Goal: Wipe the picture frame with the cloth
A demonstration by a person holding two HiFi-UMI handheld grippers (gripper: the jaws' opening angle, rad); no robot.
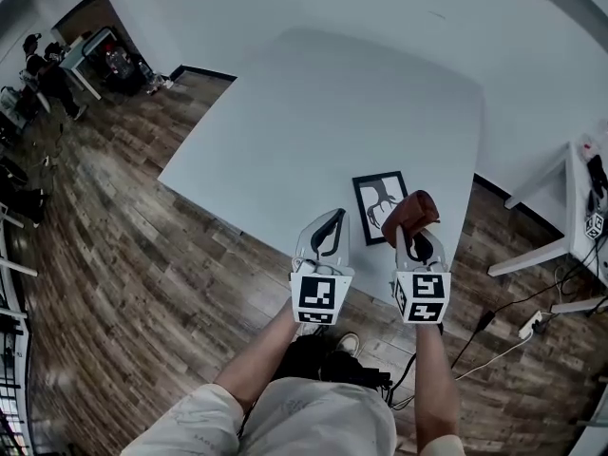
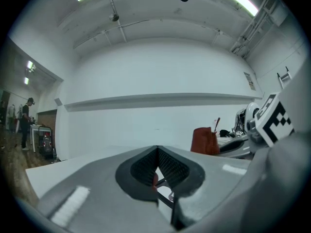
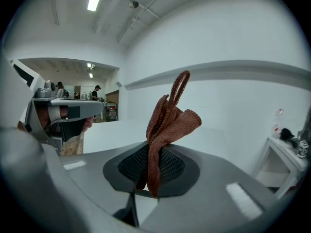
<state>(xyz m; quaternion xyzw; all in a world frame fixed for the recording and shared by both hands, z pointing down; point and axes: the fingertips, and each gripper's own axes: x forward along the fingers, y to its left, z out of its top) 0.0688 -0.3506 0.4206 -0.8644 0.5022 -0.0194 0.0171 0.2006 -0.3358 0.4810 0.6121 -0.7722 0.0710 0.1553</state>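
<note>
Wiping apparently not yet begun: right gripper (image 1: 416,240) is clamped tight on the brown cloth (image 1: 408,214), seemingly raised clear of the picture frame (image 1: 372,196) lying flat near the table (image 1: 304,112) front edge, left gripper (image 1: 329,237) closed and empty, whole frame left to wipe

Matching pair here: left gripper (image 2: 157,165) and right gripper (image 3: 149,171), both smooth grey shells with black cross-hatched pads (image 2: 142,167). Each carries a white cube (image 1: 320,297) printed with black square markers. The person wears a cream short-sleeved shirt (image 1: 313,421) and a pale shoe (image 1: 348,342).
</note>
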